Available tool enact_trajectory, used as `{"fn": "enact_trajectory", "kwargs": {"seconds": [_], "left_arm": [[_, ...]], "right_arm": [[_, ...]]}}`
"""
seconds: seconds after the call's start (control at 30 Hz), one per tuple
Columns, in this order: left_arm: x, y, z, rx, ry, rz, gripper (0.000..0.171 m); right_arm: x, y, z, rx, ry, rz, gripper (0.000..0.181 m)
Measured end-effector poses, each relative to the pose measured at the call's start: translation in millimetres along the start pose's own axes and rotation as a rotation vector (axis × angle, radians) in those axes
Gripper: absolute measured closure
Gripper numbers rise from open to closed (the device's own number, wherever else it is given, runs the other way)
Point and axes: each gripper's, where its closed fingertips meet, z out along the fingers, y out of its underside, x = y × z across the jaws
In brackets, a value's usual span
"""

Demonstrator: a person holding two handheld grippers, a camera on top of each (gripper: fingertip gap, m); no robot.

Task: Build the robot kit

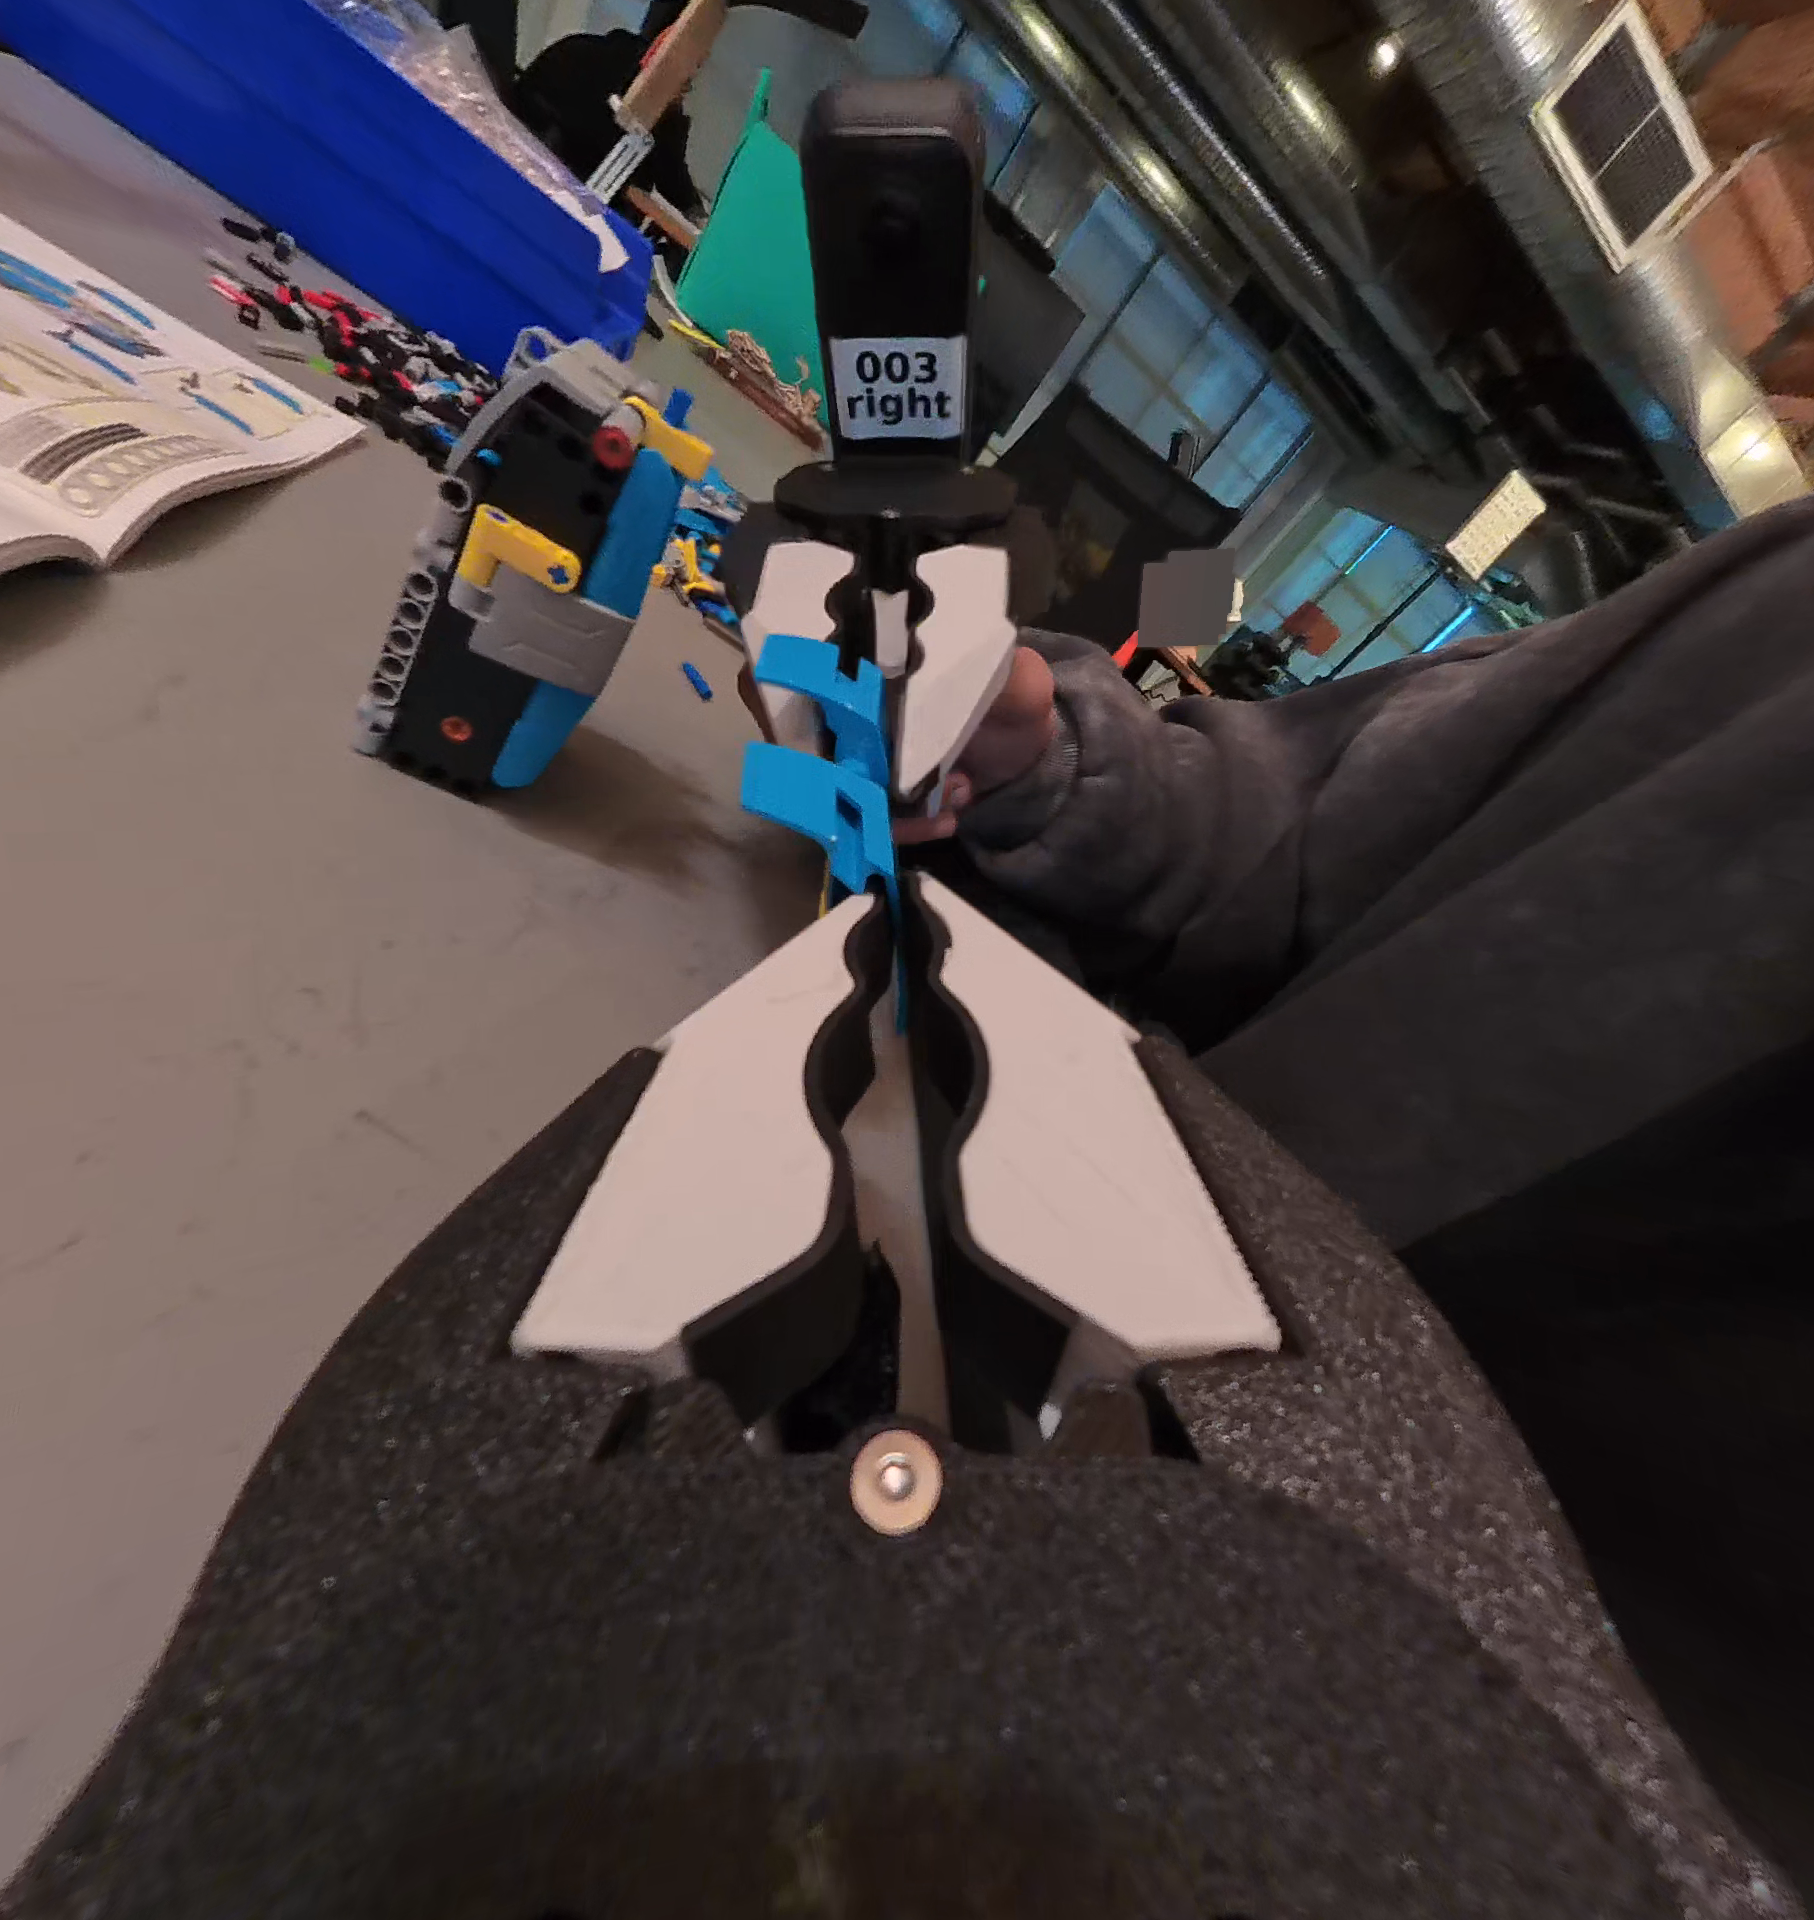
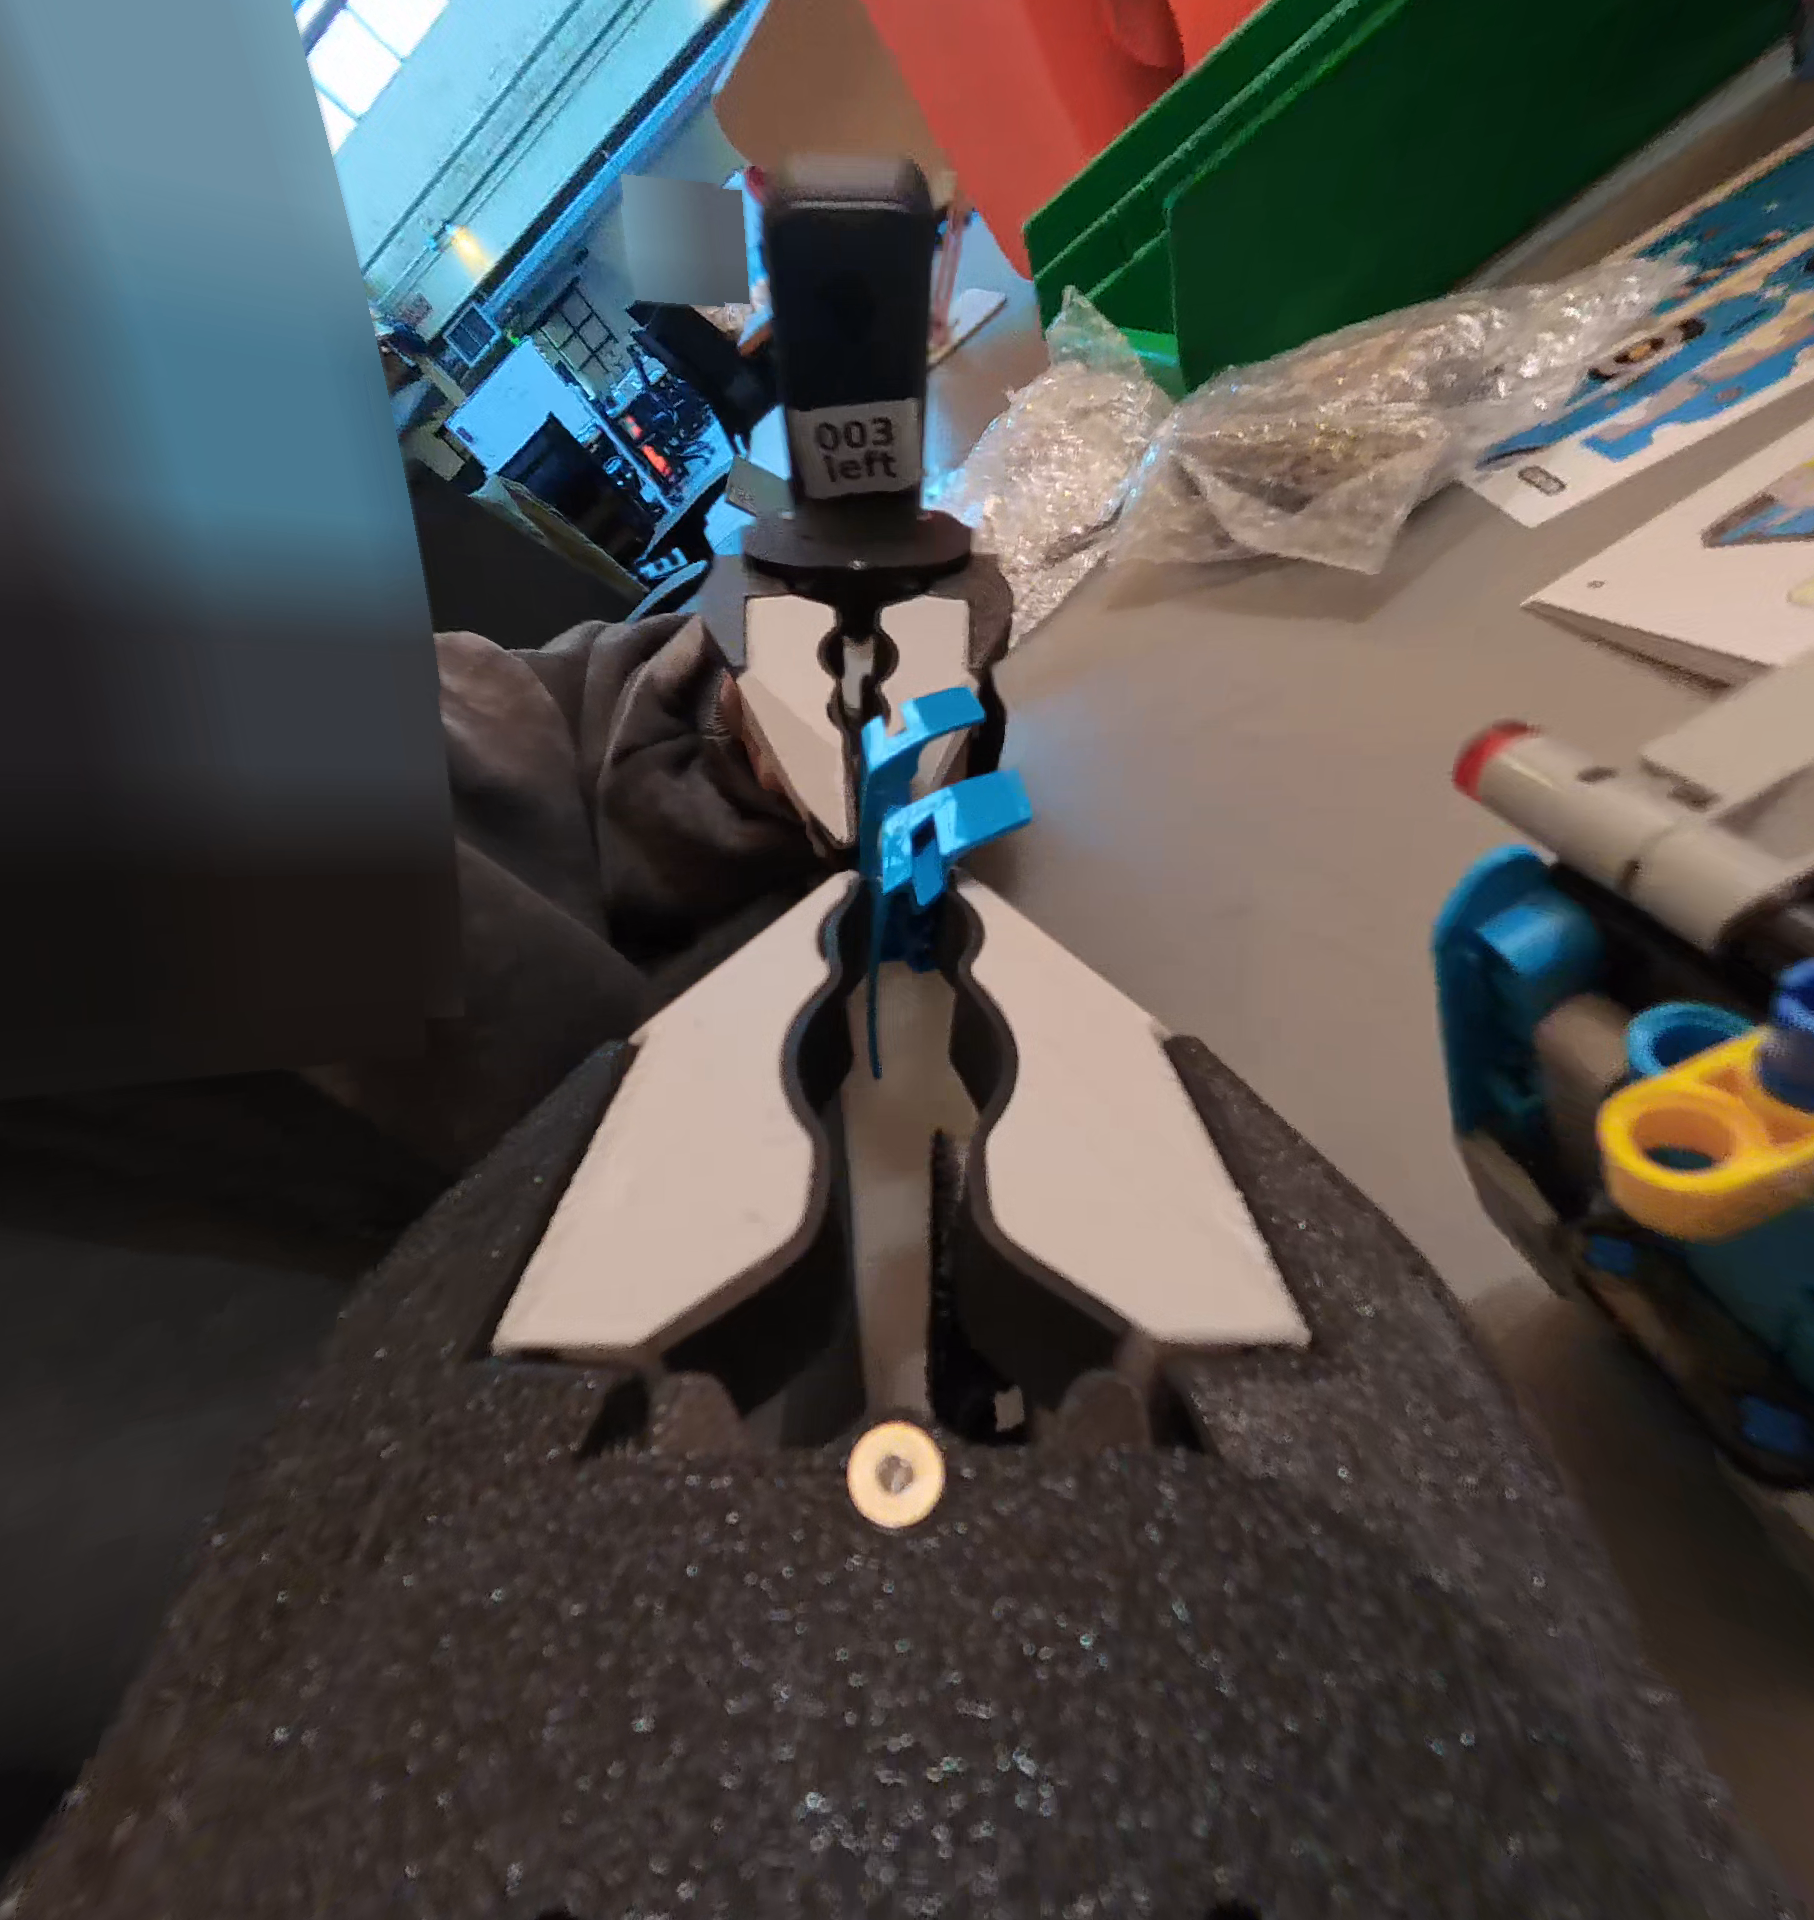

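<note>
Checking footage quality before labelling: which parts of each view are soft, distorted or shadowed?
Left wrist view: fisheye bends the edges; blue part in the left gripper is sharp, ceiling ducts smear. Right wrist view: brick model is blurred, blue part in the right gripper fairly crisp, lower left dark.

left gripper (image 1: pixel 898 914): jaws closed to a thin slit, tips pointing straight at the other tool's tips
right gripper (image 2: pixel 898 914): jaws likewise pinched nearly together, tip to tip with the left
hand (image 1: pixel 996 727): wraps the right tool's grip behind its jaws, dark sleeve trailing back
</note>
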Motion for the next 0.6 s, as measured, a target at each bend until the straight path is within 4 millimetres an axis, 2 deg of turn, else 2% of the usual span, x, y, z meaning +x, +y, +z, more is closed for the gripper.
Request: {"fn": "enact_trajectory", "kwargs": {"seconds": [0.17, 0.23, 0.3, 0.33, 0.43, 0.5, 0.6], "left_arm": [[5.7, 4.9, 1.1, -0.032, 0.045, -0.026, 0.171], [-2.1, 6.0, 1.1, -0.038, 0.0, -0.038, 0.171], [-0.9, 5.0, 0.2, -0.035, 0.024, -0.075, 0.171], [-5.1, 7.0, 0.6, -0.045, -0.005, -0.073, 0.171], [-1.2, 5.9, 0.2, -0.042, 0.029, -0.088, 0.171], [3.4, 7.6, -0.2, -0.058, 0.071, -0.123, 0.171], [-0.9, 12.9, -3.5, -0.112, 0.056, -0.138, 0.171]], "right_arm": [[-7.8, 5.9, -0.2, -0.033, -0.067, 0.02, 0.17], [3.1, 7.7, 1.7, -0.04, 0.027, -0.031, 0.17], [-1.1, 5.8, 1.7, -0.043, 0.031, -0.093, 0.17], [5.2, 7.3, 2.5, -0.055, 0.079, -0.12, 0.17], [1.7, 6.1, 2.5, -0.038, 0.02, -0.054, 0.17], [-5.1, 6.8, 1.7, -0.035, -0.089, 0.066, 0.17], [-0.9, 14.0, 6.0, -0.087, -0.037, 0.013, 0.17]]}}
